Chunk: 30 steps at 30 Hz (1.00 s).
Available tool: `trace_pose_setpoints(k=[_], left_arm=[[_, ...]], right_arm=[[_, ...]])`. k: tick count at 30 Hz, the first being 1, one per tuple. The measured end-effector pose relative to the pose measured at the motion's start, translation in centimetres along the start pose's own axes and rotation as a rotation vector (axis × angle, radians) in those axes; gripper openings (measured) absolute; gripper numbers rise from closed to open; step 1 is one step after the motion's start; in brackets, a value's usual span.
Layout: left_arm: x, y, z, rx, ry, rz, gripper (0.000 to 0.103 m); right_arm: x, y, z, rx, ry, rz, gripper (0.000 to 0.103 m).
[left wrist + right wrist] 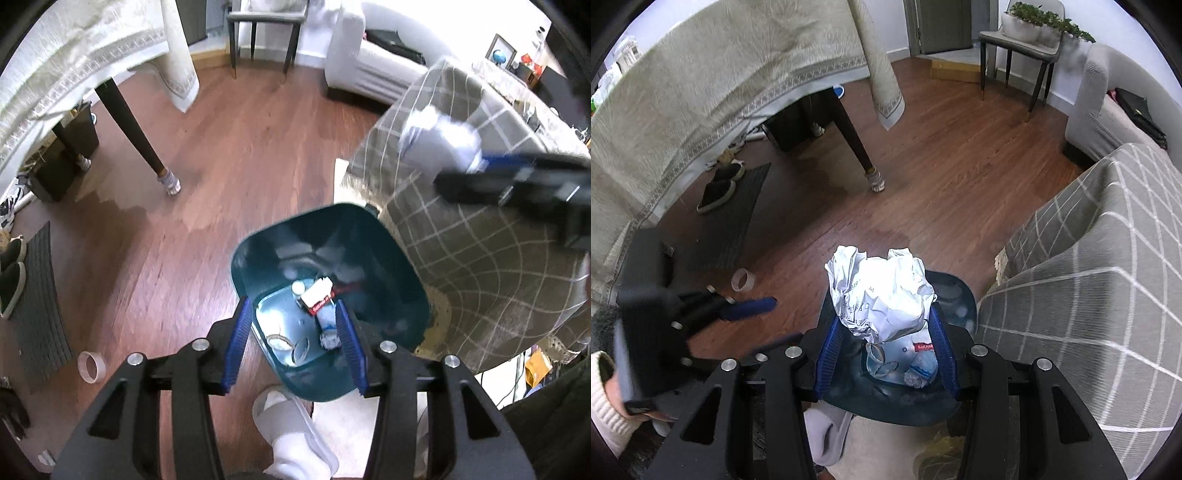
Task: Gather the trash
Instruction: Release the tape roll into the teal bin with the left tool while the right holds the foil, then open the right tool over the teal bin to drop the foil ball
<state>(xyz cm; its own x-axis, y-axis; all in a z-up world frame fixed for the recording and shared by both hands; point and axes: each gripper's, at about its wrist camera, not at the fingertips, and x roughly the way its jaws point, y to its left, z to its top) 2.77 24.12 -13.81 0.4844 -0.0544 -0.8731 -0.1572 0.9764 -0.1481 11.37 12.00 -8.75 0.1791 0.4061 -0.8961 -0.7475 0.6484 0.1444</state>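
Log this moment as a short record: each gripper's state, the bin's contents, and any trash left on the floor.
left gripper: open, nothing between the pads, above the bin
right gripper: shut on crumpled paper, over the bin
bin: teal, open top, on the wood floor beside the checked sofa
bin contents: small carton with red label, bits of plastic
floor: tape roll lying left of the bin

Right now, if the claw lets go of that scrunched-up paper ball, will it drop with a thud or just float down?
Probably a soft, slow drop. The crumpled paper is creased and puffy, so it looks light for its size. It seems squashy too: the right claw pinches its lower part. It is over the open teal bin, so it should land inside, maybe rolling a little.
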Motion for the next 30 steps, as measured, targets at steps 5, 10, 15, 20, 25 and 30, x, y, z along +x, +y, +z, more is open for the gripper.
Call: trace_pose_setpoints(k=[5, 10, 15, 20, 25, 30], left_arm=[[-2.2, 0.6, 1.0, -0.033, -0.049, 0.0, 0.036], [-4.7, 0.9, 2.3, -0.034, -0.104, 0.027, 0.032], [-7.8, 0.6, 3.7, -0.026, -0.18, 0.024, 0.032], [-9.6, 0.1, 4.7, -0.003, -0.212, 0.004, 0.032], [-10.7, -0.5, 5.1, 0.023, -0.24, 0.011, 0.032], [-11.9, -1.2, 6.2, 0.029, -0.276, 0.004, 0.036]], right_arm=[[1.7, 0.5, -0.6, -0.017, 0.046, -0.015, 0.047], [4.0, 1.2, -1.7, -0.06, 0.118, -0.045, 0.047], [5.6, 1.4, -2.9, -0.081, 0.177, -0.071, 0.047], [6.5, 1.2, -4.1, -0.083, 0.216, -0.101, 0.048], [6.1, 0.7, -4.4, -0.07, 0.214, -0.121, 0.056], [4.6, 0.2, -4.8, -0.06, 0.185, -0.071, 0.056]])
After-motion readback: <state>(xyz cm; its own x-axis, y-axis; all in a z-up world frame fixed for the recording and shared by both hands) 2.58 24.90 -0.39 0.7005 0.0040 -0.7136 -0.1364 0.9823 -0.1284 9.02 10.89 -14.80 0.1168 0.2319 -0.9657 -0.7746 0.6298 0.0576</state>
